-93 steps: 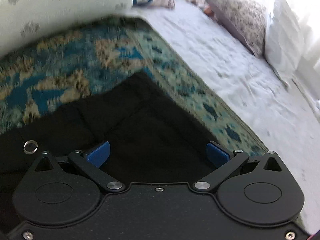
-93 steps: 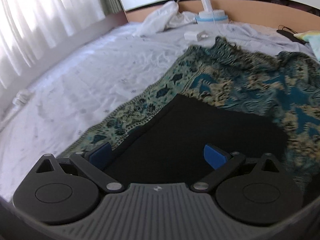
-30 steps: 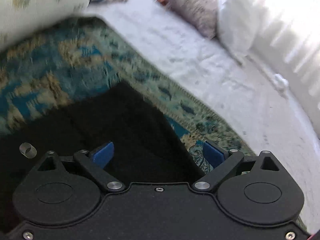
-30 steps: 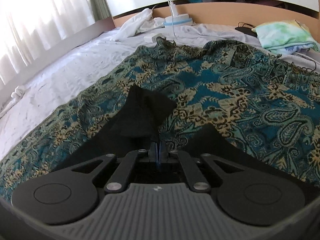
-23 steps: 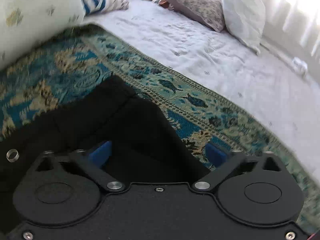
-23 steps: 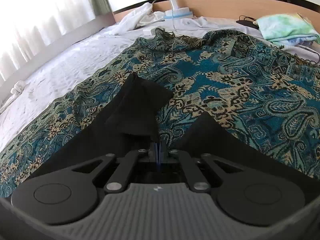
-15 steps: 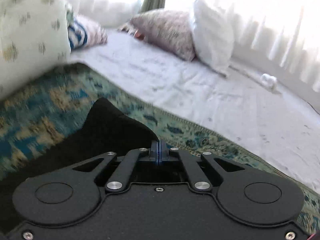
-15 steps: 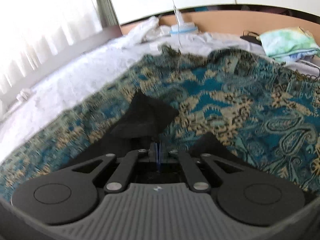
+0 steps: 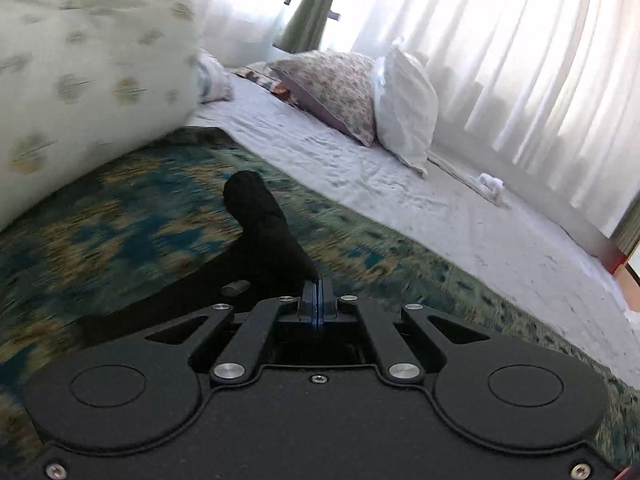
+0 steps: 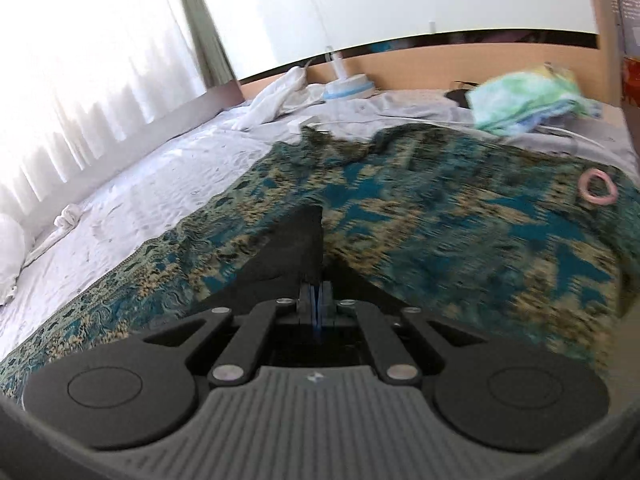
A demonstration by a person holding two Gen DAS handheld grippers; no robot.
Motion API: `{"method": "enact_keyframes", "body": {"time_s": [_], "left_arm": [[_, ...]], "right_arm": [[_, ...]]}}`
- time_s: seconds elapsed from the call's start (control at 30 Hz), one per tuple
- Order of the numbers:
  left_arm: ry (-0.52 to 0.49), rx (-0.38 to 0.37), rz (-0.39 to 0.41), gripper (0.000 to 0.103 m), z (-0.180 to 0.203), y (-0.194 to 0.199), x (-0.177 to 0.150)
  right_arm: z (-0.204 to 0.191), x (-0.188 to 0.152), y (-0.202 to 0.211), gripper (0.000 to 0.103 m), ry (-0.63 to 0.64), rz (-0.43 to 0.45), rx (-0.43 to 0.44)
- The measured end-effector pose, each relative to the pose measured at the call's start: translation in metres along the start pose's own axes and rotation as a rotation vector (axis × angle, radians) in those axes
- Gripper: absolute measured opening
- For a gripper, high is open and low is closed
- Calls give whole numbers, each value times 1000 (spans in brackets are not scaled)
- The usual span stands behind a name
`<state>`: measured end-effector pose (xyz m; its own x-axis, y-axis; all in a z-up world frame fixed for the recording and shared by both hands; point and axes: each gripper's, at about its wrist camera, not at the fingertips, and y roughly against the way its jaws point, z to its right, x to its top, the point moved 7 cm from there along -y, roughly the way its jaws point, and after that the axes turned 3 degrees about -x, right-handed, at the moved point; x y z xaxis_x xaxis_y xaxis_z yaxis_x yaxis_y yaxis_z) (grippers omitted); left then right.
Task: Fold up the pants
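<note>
- Bedroom in a home.
- Bed (image 9: 400,184) fills both views; wrinkled white sheet, patterned teal throw (image 10: 460,216) across the lower centre.
- Left wrist view: large spotted pillow (image 9: 80,72) upper left; floral pillow (image 9: 332,88) and white pillow (image 9: 404,108) at centre top.
- Sheer curtains (image 9: 520,60) at upper right, backlit; green drape (image 9: 312,4) at top centre.
- Right wrist view: wooden headboard (image 10: 440,68) across top; crumpled white cloth (image 10: 276,96) and folded green cloth (image 10: 524,100) lying near it.
- Pink hair tie (image 10: 598,186) on throw, right edge.

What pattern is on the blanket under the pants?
Teal blanket with tan paisley-like pattern; sharpest in the right wrist view.
</note>
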<state>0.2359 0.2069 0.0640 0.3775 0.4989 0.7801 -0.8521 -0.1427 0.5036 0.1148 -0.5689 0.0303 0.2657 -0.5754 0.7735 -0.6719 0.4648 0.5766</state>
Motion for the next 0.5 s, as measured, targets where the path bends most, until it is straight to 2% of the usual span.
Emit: {"method": "enact_keyframes", "body": {"time_s": [0.13, 0.27, 0.5], "left_arm": [[-23, 39, -7, 1, -38, 33, -40], [-32, 86, -54, 1, -61, 41, -70], [-24, 95, -65, 1, -73, 50, -86]], "right_arm": [[24, -25, 11, 2, 5, -37, -36], [43, -46, 12, 2, -4, -68, -80], [52, -53, 22, 2, 2, -60, -94]]}}
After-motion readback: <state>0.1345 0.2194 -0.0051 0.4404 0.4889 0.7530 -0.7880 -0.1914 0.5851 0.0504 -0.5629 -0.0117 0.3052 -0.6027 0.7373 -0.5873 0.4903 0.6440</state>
